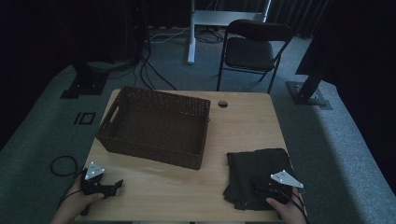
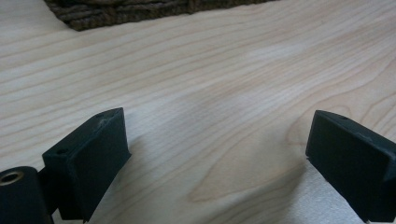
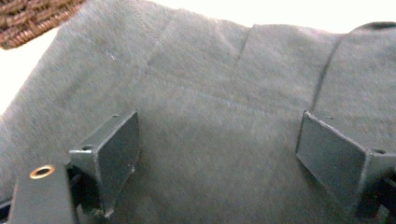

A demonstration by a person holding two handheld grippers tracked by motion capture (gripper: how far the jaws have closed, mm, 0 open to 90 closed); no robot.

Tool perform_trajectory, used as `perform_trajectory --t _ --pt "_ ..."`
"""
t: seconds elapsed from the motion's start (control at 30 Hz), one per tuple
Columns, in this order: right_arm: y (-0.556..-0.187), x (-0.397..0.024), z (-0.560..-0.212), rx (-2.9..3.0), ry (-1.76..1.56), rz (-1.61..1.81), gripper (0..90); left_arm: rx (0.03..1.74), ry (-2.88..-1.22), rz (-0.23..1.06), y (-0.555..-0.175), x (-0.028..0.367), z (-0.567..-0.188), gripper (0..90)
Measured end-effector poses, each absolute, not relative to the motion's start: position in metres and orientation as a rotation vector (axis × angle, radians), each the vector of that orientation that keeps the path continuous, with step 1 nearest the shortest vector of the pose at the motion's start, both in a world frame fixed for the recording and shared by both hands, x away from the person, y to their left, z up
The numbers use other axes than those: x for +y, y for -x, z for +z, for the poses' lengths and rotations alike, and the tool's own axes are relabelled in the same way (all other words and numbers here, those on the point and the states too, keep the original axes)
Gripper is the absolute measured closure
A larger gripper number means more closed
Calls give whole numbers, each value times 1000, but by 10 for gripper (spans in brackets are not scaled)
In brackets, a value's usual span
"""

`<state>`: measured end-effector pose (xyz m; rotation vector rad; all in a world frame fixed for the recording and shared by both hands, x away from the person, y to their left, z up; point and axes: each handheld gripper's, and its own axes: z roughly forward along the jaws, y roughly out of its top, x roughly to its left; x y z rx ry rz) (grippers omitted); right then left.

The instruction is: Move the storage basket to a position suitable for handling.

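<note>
At the lower right of the high view the folded dark cloth [image 1: 257, 175] lay soft and light, best pinched at a thick edge, under the right gripper [image 3: 217, 154], jaws apart.

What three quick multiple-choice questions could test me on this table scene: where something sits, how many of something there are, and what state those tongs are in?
1. Where does the folded dark cloth lie?
A. Inside the basket
B. On the table, right of the basket
C. On the chair

2. How many wicker baskets stand on the table?
A. One
B. Two
C. Three

3. How do the right tongs stand?
A. Shut on the cloth
B. Open above the cloth
C. Shut on the basket rim

Answers:
1 B, the high view shows the cloth at the table's near right corner.
2 A, a single brown basket sits there.
3 B, the right gripper view shows the jaws wide apart with cloth beneath.
</note>
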<state>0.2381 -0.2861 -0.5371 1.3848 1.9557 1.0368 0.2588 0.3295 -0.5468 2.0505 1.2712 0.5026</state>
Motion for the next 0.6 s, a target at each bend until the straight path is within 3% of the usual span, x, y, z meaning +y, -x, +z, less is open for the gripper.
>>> perform_trajectory --t 0.6 --pt "-258 -252 -509 1943 -1308 1138 132 1272 -2021 532 -269 344 -530 63"
